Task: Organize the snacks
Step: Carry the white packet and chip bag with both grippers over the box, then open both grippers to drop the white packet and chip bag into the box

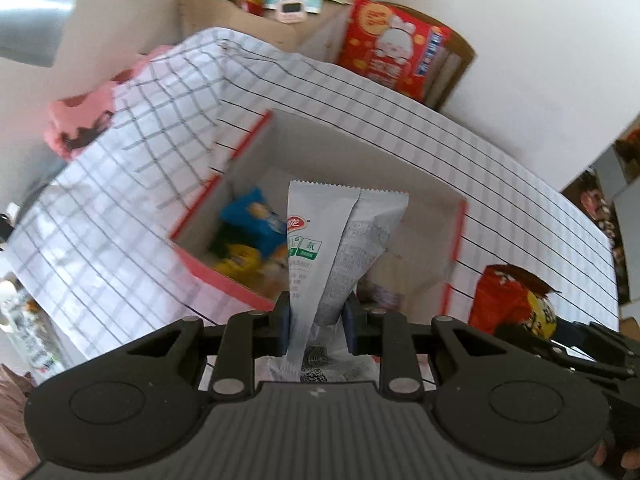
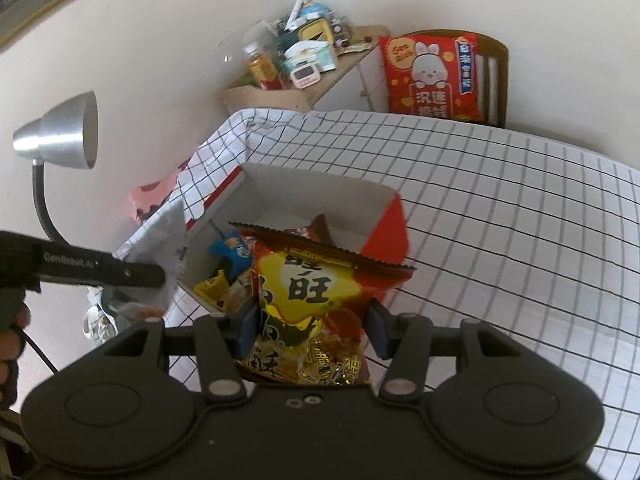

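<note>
In the left wrist view my left gripper [image 1: 317, 320] is shut on a grey-white snack pouch [image 1: 340, 240], which stands up over the near edge of a red box [image 1: 218, 278]. Blue and yellow snack packs [image 1: 252, 236] lie inside that box. A red and yellow snack bag [image 2: 312, 296] is pinched between the pads of my right gripper [image 2: 312, 330], just in front of the red box [image 2: 386, 236]. The same bag [image 1: 516, 300] shows at the right of the left wrist view. The left gripper with its grey pouch [image 2: 164, 248] appears at the left of the right wrist view.
The box sits on a white checked cloth [image 2: 500, 208]. A wooden shelf with bottles and small items [image 2: 288, 68] stands behind it, beside a chair holding a red printed bag [image 2: 432, 76]. A silver desk lamp [image 2: 60, 132] and a pink cushion [image 1: 80, 120] are at the left.
</note>
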{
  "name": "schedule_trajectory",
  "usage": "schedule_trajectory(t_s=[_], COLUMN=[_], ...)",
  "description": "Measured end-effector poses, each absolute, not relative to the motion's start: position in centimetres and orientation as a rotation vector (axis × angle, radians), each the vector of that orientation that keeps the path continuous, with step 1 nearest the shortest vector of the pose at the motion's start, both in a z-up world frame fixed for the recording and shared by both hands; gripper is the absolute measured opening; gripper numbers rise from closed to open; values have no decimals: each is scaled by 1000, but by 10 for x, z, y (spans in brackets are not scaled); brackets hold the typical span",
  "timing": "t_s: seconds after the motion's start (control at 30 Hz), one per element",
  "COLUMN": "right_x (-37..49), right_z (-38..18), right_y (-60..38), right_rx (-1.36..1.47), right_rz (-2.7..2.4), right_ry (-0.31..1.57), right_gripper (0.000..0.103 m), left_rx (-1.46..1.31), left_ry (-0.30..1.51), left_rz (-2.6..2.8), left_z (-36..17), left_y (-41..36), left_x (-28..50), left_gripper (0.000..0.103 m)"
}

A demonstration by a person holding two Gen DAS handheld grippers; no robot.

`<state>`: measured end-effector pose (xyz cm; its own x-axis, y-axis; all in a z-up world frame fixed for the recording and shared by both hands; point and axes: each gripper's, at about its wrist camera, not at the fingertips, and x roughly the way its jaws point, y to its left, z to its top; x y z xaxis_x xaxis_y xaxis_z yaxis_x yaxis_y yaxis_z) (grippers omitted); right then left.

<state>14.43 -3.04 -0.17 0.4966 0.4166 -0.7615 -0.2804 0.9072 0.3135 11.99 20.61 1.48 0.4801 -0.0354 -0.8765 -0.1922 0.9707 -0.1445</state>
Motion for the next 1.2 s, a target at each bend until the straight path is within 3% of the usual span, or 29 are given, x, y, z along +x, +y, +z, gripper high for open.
schedule_trajectory(t_s=[0.37, 1.2], right_x=[184, 237], right_z=[-27, -100], right_y=[33, 86], right_rx=[35, -145], right_rz=[379, 385], right_ry=[962, 1090], right_gripper=[53, 54], left_rx=[-171, -64], left_ry=[1092, 1241], left_rz=[175, 87], left_z=[-12, -100], left_y=[245, 208], left_x=[176, 247], left_gripper=[25, 25])
